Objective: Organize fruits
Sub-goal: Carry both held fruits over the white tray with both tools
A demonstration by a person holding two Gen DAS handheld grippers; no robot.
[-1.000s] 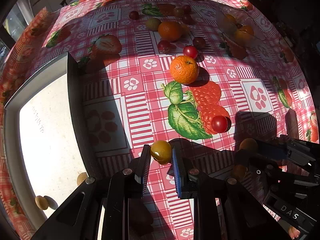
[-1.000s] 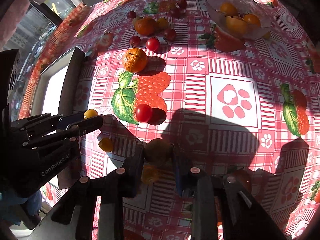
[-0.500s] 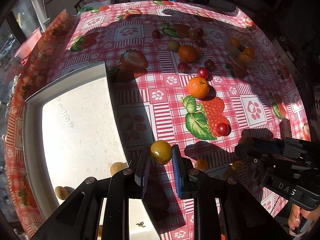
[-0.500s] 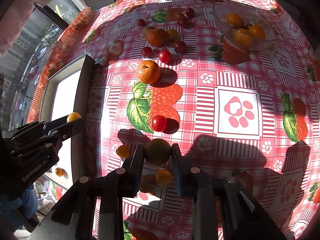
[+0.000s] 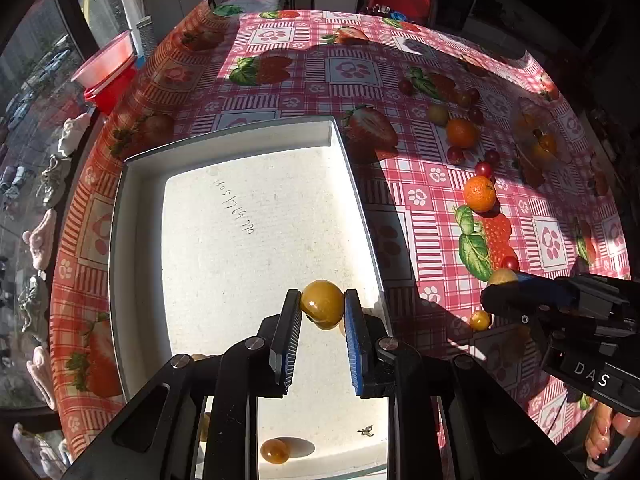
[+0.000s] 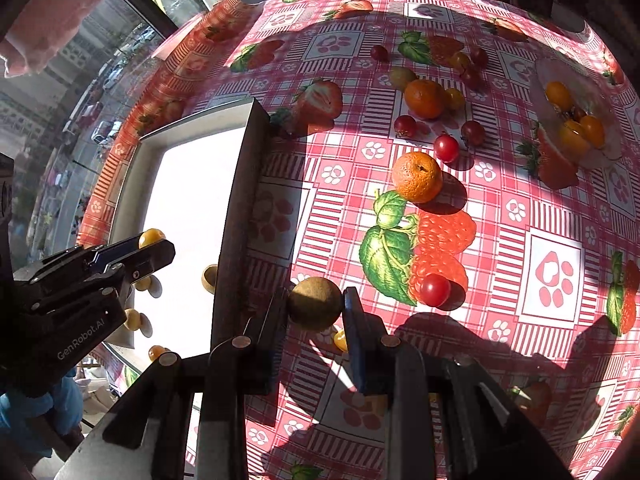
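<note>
My left gripper [image 5: 322, 307] is shut on a yellow cherry tomato [image 5: 322, 304] and holds it above the white tray [image 5: 224, 216], near the tray's right wall. It also shows in the right wrist view [image 6: 150, 240] over the tray [image 6: 188, 184]. My right gripper [image 6: 315, 308] is shut on a brownish-yellow round fruit [image 6: 315, 307], above the tablecloth just right of the tray's dark wall [image 6: 240, 208]. It shows in the left wrist view [image 5: 502, 280] too. Several small yellow fruits [image 6: 134, 318] lie in the tray.
Loose on the cloth: two oranges [image 6: 417, 176] [image 6: 424, 98], red cherry tomatoes [image 6: 434, 290] [image 6: 446, 148], a small yellow tomato [image 5: 480, 320]. A clear bowl [image 6: 600, 92] with yellow fruit stands far right. A red basin [image 5: 106, 68] sits beyond the table's left edge.
Both grippers rose and swung left with their fruit. The left gripper went from over the tablecloth to over the tray. The right gripper came up close to the tray's wall.
</note>
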